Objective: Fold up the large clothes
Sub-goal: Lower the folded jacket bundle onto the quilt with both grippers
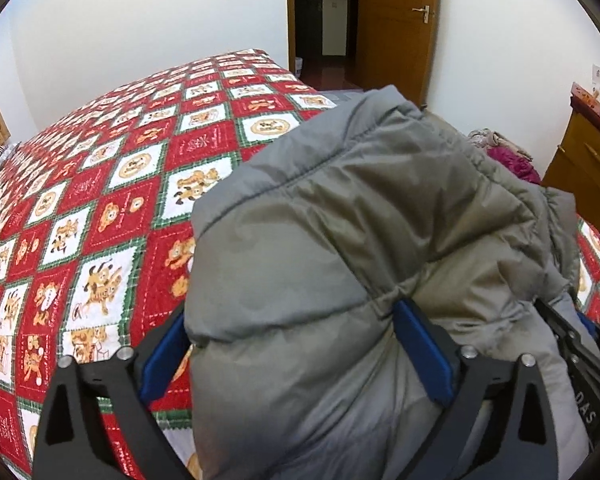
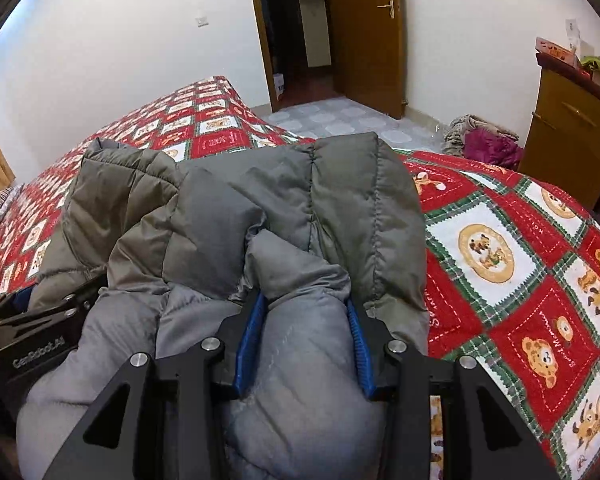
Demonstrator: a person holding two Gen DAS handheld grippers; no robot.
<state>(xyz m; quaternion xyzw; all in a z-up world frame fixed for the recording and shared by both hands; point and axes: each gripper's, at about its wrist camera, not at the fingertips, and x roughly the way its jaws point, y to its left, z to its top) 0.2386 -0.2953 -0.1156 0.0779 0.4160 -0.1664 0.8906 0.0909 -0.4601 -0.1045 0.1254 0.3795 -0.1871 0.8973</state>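
Right claw (image 2: 306, 316), nearest the lens in the right wrist view: its blue pads (image 2: 252, 344) are pinching a pale grey fold of the padded jacket (image 2: 260, 208), both pads pressing into the bulging fabric, jaws about half spread.

Left claw (image 1: 296, 332), left wrist view: jaws are standing wide. One blue pad (image 1: 420, 352) is resting against a seam of the jacket (image 1: 340, 220); the other pad is lying at the jacket's outer edge, over the quilt. A thick roll of jacket is filling the gap between them, with no visible squeeze. No earlier frame given, so nothing on motion.

The jacket is lying bunched and partly doubled over at the near edge of the bed (image 2: 520, 240), its long axis running away from the cameras toward the far edge nearest the door (image 2: 364, 40). The end farthest from the claws is showing a stitched band. Which end is collar or hem: cannot tell.

The left claw body is showing at the left edge of the right wrist view, touching the jacket.

Beyond the bed: a clothes heap (image 2: 480, 140) on the floor, beside a wooden cabinet (image 2: 572, 128).
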